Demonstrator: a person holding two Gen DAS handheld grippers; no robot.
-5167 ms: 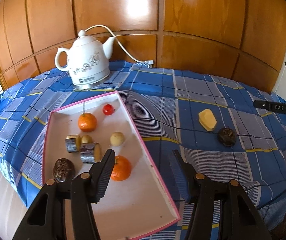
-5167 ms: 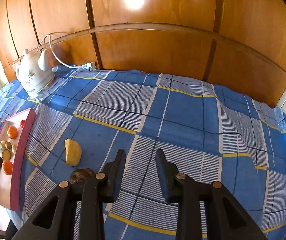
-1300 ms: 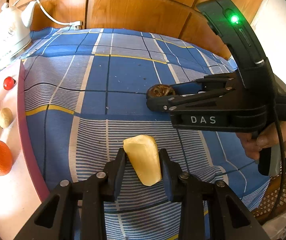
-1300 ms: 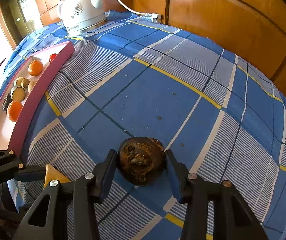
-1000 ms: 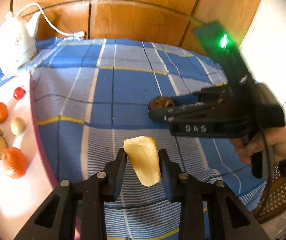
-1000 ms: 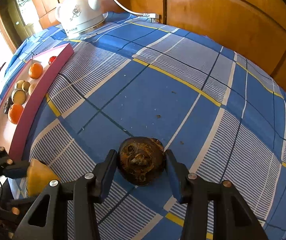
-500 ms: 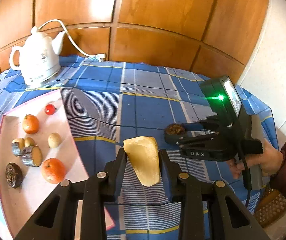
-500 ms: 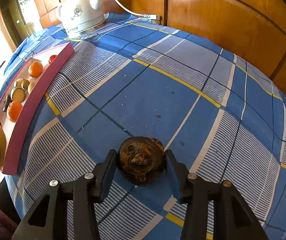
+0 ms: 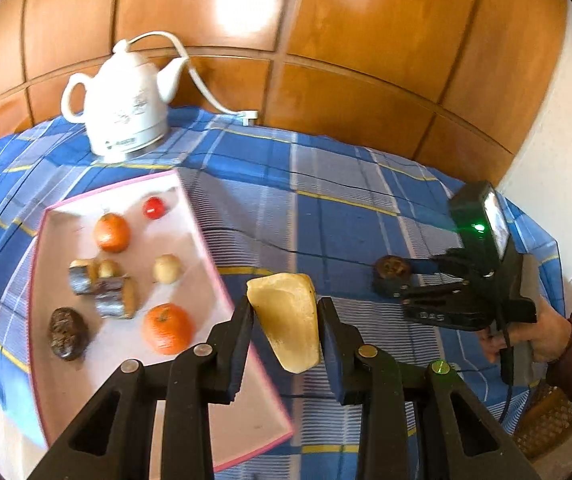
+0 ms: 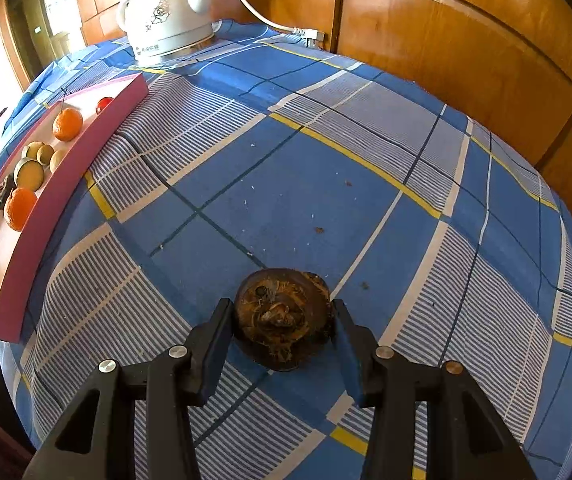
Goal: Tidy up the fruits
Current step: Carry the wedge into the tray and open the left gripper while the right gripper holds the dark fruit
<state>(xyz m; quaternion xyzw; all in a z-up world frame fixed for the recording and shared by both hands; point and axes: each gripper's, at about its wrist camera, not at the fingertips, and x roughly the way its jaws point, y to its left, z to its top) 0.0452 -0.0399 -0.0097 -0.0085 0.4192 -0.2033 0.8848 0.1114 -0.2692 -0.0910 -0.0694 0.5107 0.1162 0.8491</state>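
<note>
Ahead and left of the left gripper's [image 9: 285, 322] jaws, the pink-rimmed tray [image 9: 201, 240] is crowded in its far half by 2 oranges [image 9: 167, 328] and other fruit; its near half lies bare. Its raised rim crosses just under the jaws. Beyond the right gripper's [image 10: 283, 330] jaws, open cloth [image 10: 326, 160] runs to the kettle [image 10: 165, 16] and its cord [image 10: 269, 20].

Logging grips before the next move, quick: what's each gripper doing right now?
Left gripper: shut on the pale yellow fruit wedge, lifted.
Right gripper: shut on the dark brown fruit, on the cloth.
</note>
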